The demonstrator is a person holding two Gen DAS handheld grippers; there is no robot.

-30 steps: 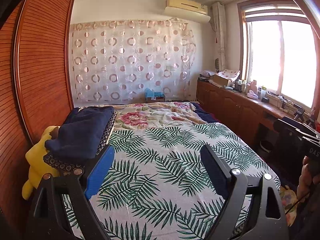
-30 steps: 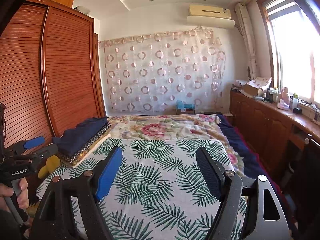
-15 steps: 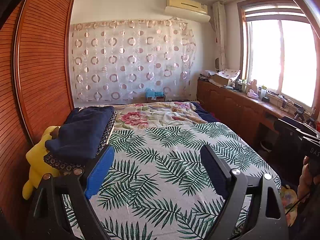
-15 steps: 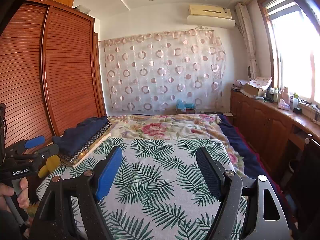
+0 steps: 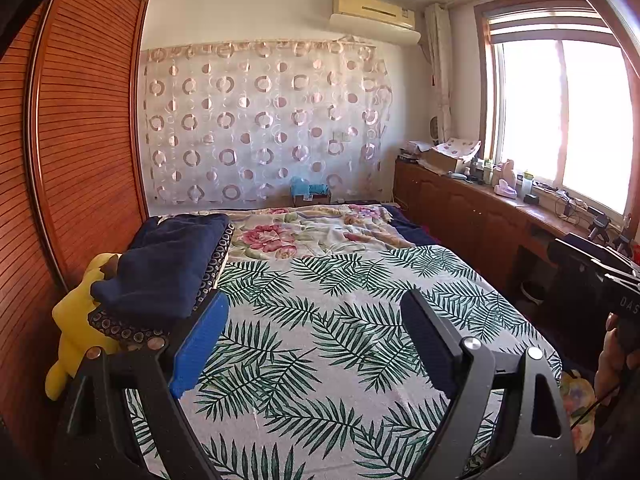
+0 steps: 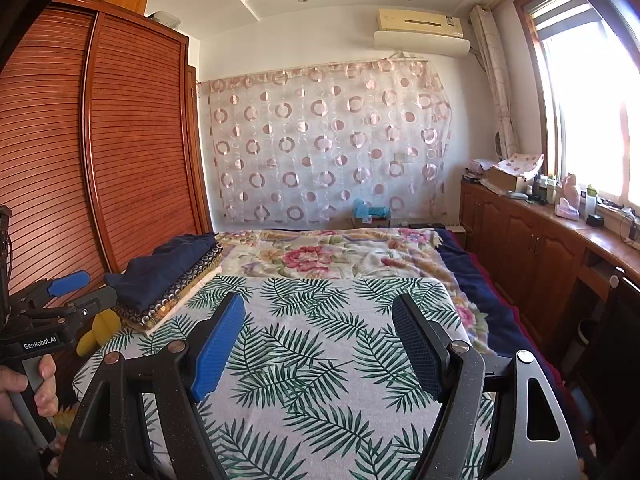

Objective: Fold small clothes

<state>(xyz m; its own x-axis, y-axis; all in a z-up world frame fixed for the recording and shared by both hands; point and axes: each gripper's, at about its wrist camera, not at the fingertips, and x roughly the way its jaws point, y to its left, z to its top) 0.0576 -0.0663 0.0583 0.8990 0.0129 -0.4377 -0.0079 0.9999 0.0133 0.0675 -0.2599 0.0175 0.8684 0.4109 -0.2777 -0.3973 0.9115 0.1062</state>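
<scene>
Both tongs released, empty: left tongs (image 5: 312, 344), right tongs (image 6: 320, 344), hovering over palm-print bed cover (image 5: 340, 320). Folded dark clothes (image 5: 164, 264) stacked at bed's left edge. Risk: snagging cover instead of garment; toppling stack.

The yellow plush toy (image 5: 76, 320) lies half hidden behind the folded clothes stack (image 5: 168, 268).

A bed under a white palm-leaf-print sheet (image 5: 320, 320) carries a folded navy cloth stack (image 5: 168, 264) at far left and a floral blanket (image 5: 312, 232) beyond.
</scene>
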